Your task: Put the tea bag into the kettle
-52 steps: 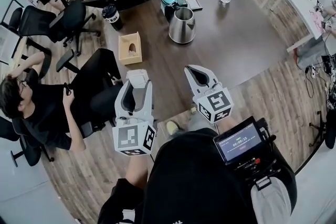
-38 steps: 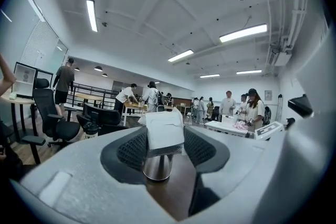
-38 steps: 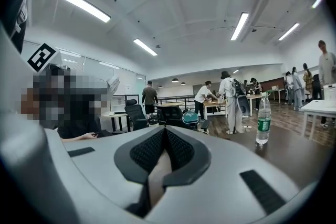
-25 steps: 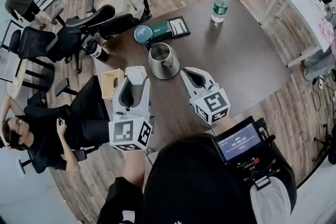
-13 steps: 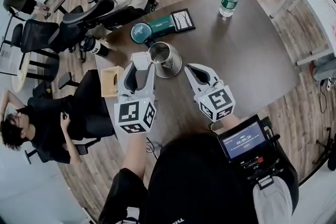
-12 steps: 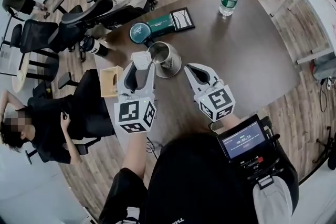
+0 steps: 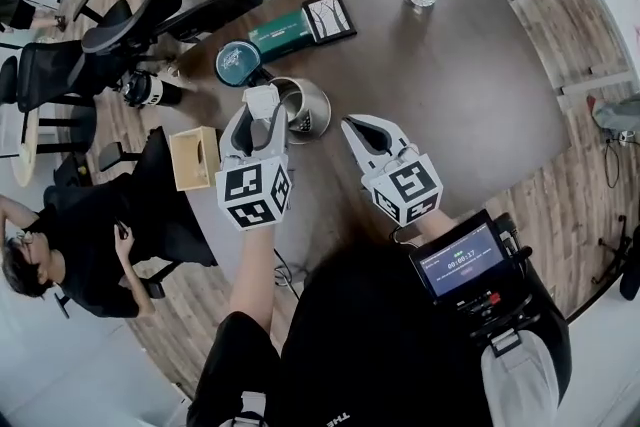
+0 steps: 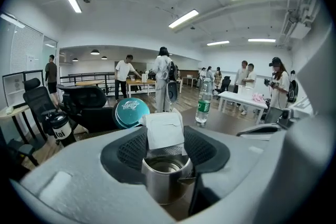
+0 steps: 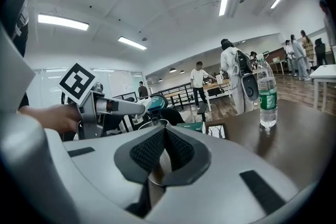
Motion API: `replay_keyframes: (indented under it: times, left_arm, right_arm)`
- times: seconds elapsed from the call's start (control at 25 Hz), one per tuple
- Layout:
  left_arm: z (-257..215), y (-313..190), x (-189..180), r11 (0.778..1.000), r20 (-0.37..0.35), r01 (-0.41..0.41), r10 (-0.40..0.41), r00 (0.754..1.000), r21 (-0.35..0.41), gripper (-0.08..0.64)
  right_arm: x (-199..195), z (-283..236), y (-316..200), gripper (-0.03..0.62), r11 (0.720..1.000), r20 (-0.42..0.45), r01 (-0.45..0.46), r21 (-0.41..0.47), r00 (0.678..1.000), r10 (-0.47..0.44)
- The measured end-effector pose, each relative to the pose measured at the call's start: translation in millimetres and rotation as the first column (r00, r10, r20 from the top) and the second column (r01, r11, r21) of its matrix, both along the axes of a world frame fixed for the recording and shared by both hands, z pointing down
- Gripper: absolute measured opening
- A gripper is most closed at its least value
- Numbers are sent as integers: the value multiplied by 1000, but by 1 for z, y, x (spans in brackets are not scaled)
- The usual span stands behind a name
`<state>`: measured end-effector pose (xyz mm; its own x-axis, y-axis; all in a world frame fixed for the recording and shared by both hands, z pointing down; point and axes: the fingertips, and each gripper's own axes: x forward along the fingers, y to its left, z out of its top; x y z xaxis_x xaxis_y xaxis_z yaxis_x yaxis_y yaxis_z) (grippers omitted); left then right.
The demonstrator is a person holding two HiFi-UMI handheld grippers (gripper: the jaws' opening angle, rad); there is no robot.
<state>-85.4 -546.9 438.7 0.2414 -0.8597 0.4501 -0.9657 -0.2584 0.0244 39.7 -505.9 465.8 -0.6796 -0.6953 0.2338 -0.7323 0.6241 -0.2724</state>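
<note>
The steel kettle (image 7: 310, 110) stands open near the left edge of the dark table (image 7: 450, 85). The right gripper (image 7: 350, 127) is closed and empty. The left gripper (image 7: 262, 103) pinches the white tea bag (image 8: 164, 131) just above the kettle's mouth. Centre the bag over the opening, lower it, then release.

Left gripper (image 7: 262, 100) points forward and down, jaws clamped on tea bag (image 8: 164, 131). Right gripper (image 7: 355, 125) sits alongside, jaws together, empty.
</note>
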Motion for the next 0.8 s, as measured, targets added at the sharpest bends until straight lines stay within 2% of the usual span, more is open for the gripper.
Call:
replay_keyframes:
  times: [0.12,0.4,0.8]
  left_arm:
    - [24,-12,-3,998,14,10,-9,1000,-61,225]
    - [50,-13,2,993,37,10,-5,999,-122,225]
    - [62,-17,5,990,28,12,-8,1000,-141,225]
  right_arm:
    - [0,10,-9,6,1000,7,-1,-16,1000,1]
    - [5,24,-9,6,999,22,-12,-49,1000,14]
    - [9,24,-11,6,998,36,-43,-55,998,45]
